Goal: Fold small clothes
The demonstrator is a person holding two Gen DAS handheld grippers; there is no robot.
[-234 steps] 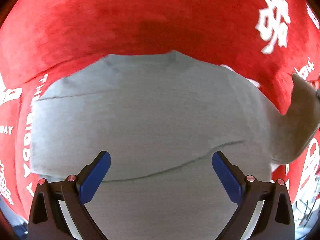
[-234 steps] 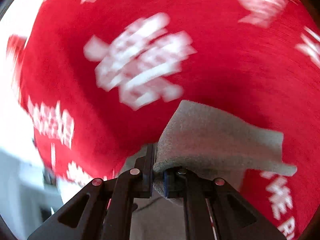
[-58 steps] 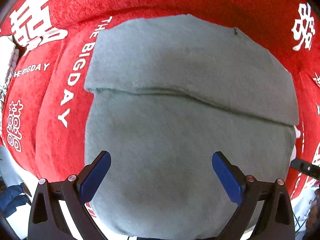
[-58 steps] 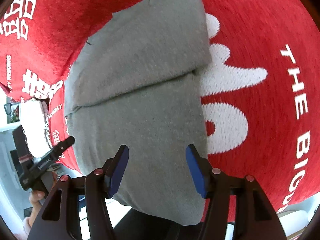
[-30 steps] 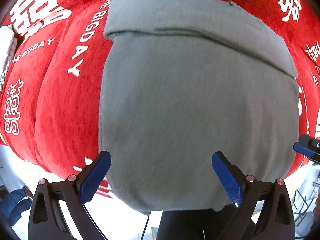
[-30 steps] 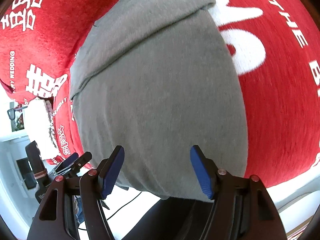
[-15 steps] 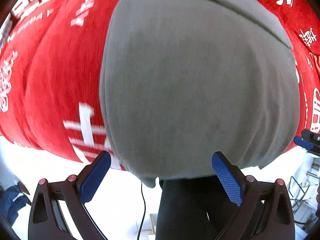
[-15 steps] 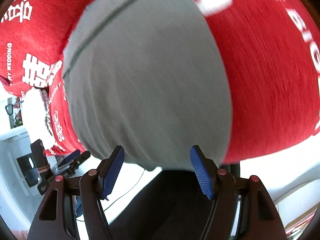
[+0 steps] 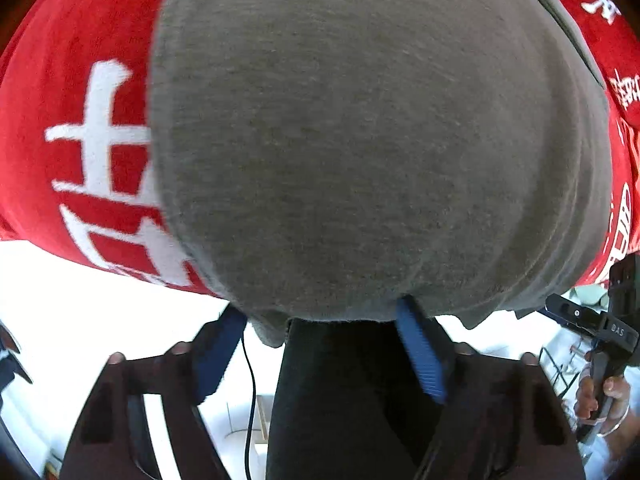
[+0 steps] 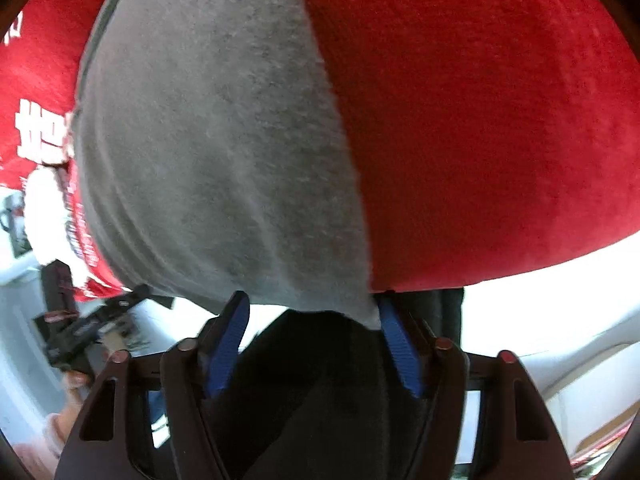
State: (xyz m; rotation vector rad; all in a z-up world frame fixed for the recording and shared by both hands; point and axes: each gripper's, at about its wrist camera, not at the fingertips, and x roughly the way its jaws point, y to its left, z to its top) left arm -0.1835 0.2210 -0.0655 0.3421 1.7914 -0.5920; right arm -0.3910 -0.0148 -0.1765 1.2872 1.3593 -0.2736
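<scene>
Both the left gripper (image 9: pixel 320 344) and right gripper (image 10: pixel 310 330) have dropped to the grey garment's (image 9: pixel 360 140) near hem, jaws open and empty, apparently ready to pinch it for the next fold.

The left gripper (image 9: pixel 320 320) has its blue-padded jaws spread wide, tips at the near hem of grey cloth, nothing clamped between them. The right gripper (image 10: pixel 312 312) is likewise spread, its tips at the same hem. A hand (image 9: pixel 604 400) grips the right tool's handle.
</scene>
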